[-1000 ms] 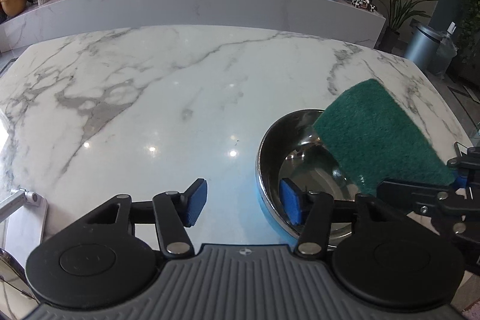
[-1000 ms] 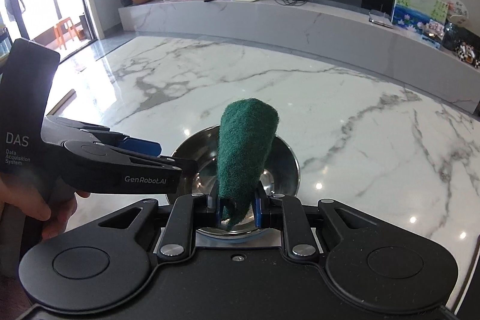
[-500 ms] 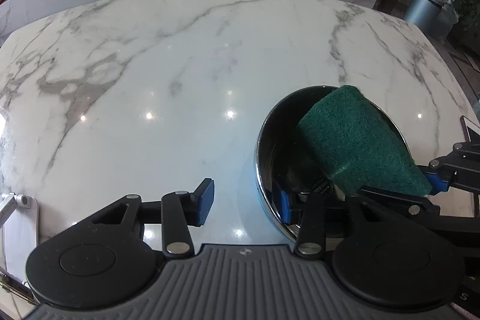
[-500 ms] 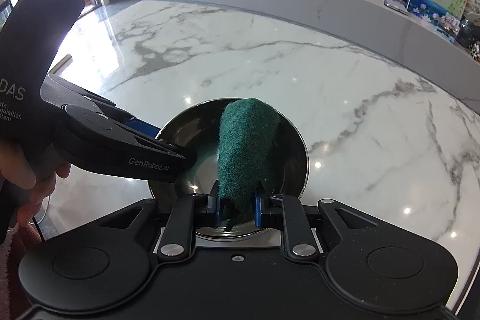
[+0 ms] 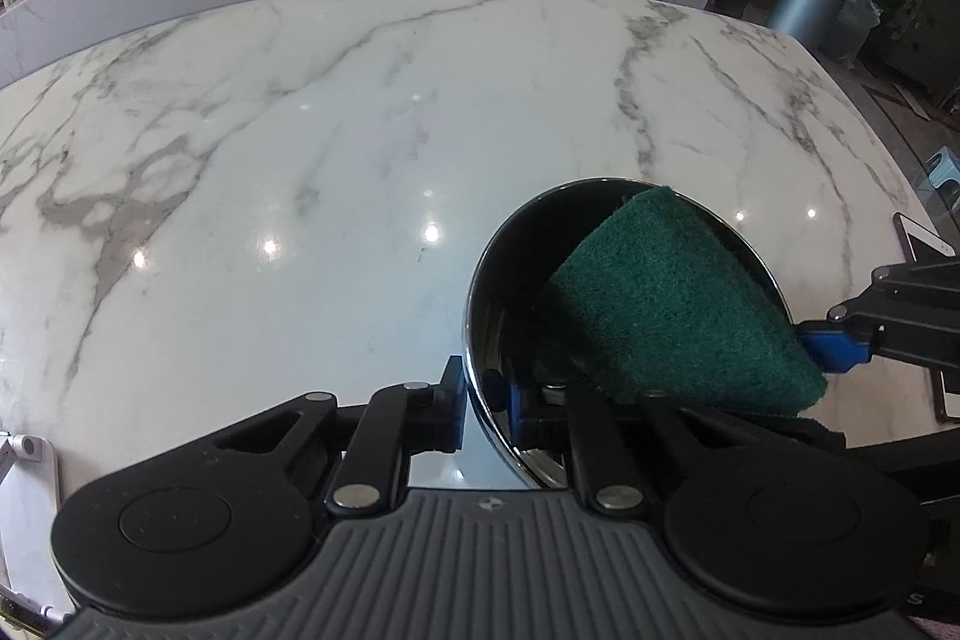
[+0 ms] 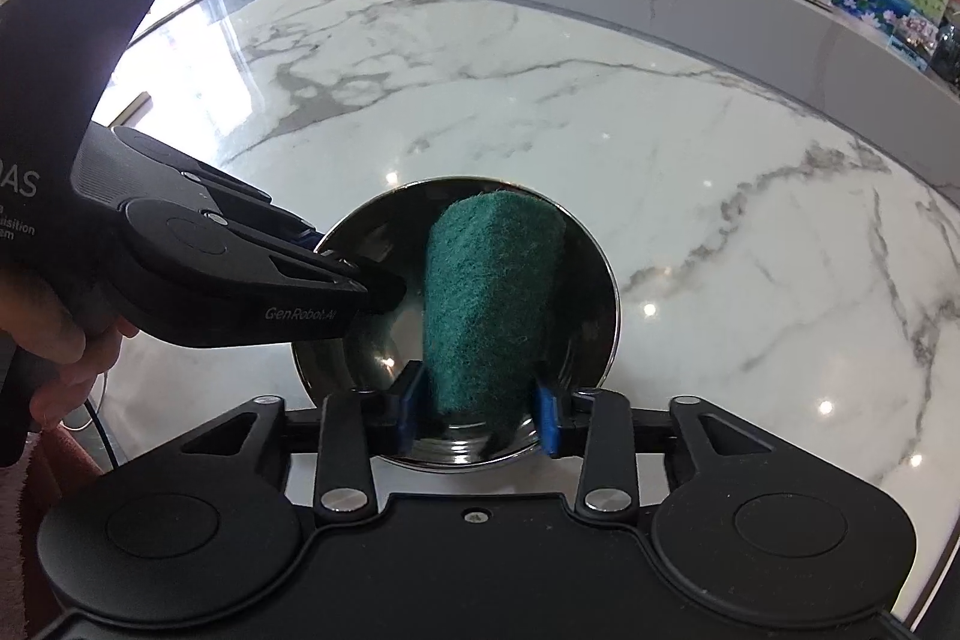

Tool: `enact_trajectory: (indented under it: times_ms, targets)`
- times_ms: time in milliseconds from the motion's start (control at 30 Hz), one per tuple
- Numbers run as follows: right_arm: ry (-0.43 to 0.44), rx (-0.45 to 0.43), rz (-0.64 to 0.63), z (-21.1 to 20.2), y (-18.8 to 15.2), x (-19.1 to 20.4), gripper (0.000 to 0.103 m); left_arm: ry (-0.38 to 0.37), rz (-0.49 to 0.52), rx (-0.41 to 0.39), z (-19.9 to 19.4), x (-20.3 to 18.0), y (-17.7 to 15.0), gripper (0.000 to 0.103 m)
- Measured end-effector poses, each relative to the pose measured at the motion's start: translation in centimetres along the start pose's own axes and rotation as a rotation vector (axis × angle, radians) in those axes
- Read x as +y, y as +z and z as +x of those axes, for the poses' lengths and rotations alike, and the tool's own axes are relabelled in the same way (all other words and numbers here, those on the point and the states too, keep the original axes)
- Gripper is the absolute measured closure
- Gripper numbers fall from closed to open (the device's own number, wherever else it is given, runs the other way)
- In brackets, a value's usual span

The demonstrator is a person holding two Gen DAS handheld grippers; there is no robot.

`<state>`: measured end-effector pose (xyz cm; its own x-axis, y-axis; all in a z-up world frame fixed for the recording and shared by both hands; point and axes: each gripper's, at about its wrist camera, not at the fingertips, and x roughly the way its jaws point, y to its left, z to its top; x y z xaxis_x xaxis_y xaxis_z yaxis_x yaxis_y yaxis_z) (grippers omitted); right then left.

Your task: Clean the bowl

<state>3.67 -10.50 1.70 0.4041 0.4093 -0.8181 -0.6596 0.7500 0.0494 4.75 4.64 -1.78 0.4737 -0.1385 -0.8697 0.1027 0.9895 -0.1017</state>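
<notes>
Left gripper (image 5: 485, 400) is pinching the bowl (image 6: 594, 244) rim. Right gripper (image 6: 480, 409) is opening around the scouring pad (image 6: 489, 298), so it's risking flopping loose before scrubbing.

left claw (image 5: 485, 403): clamped on bowl (image 5: 480, 316) rim | green scouring pad (image 5: 672, 310): inside bowl | marble table (image 5: 300, 148)

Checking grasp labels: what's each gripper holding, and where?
Left gripper: shut on the round steel bowl at its near rim. Right gripper: opening around the green scouring pad.

One bowl (image 6: 594, 274), one scouring pad (image 6: 489, 304)
</notes>
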Motion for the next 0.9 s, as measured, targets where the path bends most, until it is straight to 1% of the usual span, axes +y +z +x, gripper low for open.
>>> enact_trajectory:
  times_ms: [133,200,300,367,467,633,700,800,900]
  targets:
    - [-0.002,-0.02,-0.015,-1.0,0.6,0.1,0.049,0.024,0.014,-0.014,-0.1,-0.2,0.0,0.092]
    - [-0.003,-0.023,-0.02,-1.3,0.8,0.1,0.043,0.029,0.016,-0.022,-0.2,-0.3,0.1,0.092]
    - [-0.013,-0.014,-0.037,-1.5,0.9,0.1,0.038,0.023,0.006,-0.028,-0.3,-0.2,0.1,0.092]
    - [-0.011,-0.009,-0.044,-1.6,0.9,0.1,0.038,0.021,0.003,-0.03,-0.3,-0.1,0.2,0.092]
    - [0.006,-0.023,-0.014,-2.0,1.1,-0.5,0.037,0.019,0.002,-0.03,-0.2,0.0,0.2,0.092]
    - [0.092,-0.033,0.078,-2.8,1.6,-1.9,0.037,0.016,0.0,-0.032,-0.1,0.1,0.2,0.092]
    - [0.114,-0.043,0.102,-3.3,1.9,-2.3,0.036,0.015,-0.001,-0.032,-0.1,0.2,0.2,0.092]
    - [0.114,-0.052,0.105,-4.0,2.5,-2.4,0.036,0.019,0.001,-0.033,0.0,0.0,0.2,0.092]
    - [0.096,-0.034,0.081,-3.6,3.2,-2.2,0.036,0.023,0.004,-0.035,0.0,-0.1,0.2,0.092]
